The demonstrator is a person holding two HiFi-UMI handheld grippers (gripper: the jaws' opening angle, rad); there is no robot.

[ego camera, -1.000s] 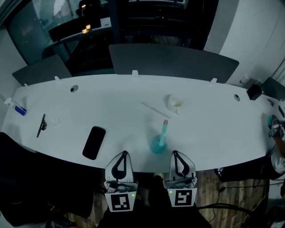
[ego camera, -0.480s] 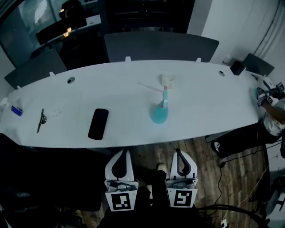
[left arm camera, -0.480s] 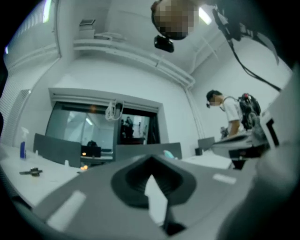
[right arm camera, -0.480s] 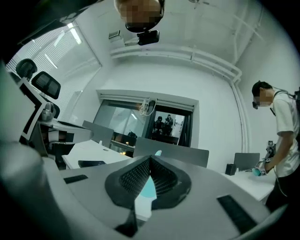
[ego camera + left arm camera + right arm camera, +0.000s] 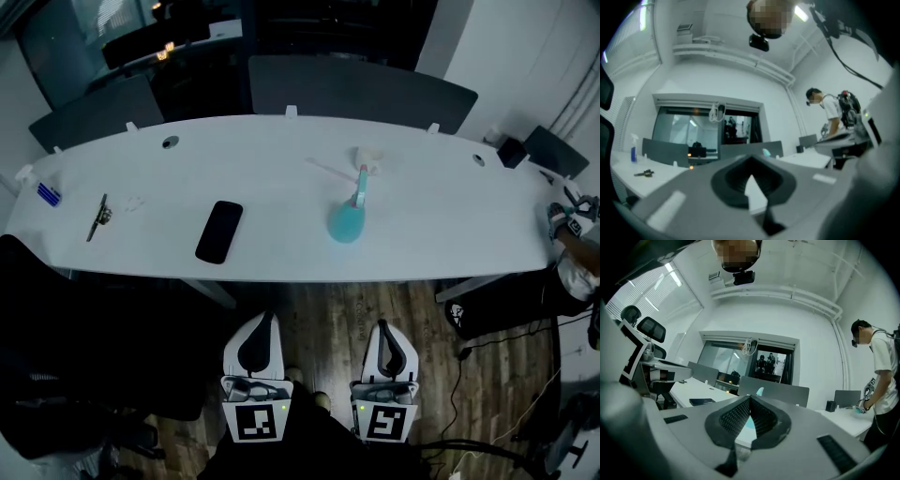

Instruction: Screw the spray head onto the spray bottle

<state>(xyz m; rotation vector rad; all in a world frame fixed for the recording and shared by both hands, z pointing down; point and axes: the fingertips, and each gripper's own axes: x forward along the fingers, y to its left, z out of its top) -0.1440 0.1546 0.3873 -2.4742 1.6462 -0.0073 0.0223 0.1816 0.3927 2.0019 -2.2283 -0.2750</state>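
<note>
A teal spray bottle (image 5: 349, 223) stands on the long white table (image 5: 450, 225), its slim neck bare on top. The white spray head (image 5: 368, 157) lies just behind it, its thin dip tube (image 5: 324, 170) stretched out to the left. My left gripper (image 5: 264, 319) and right gripper (image 5: 382, 326) are both shut and empty. They are held level over the wooden floor, well short of the table's near edge. The bottle's tip peeks over the shut jaws in the left gripper view (image 5: 766, 151) and the right gripper view (image 5: 760, 391).
A black phone (image 5: 219, 232) lies left of the bottle, with a dark clip-like tool (image 5: 98, 216) and a small blue item (image 5: 49, 194) further left. Grey dividers (image 5: 361, 89) line the far edge. A person (image 5: 574, 239) stands at the table's right end near cables on the floor.
Both shut grippers have drawn back from the table: a second ago they sat at its near edge, now a wide strip of wooden floor lies between. Objects on the table stay put.
</note>
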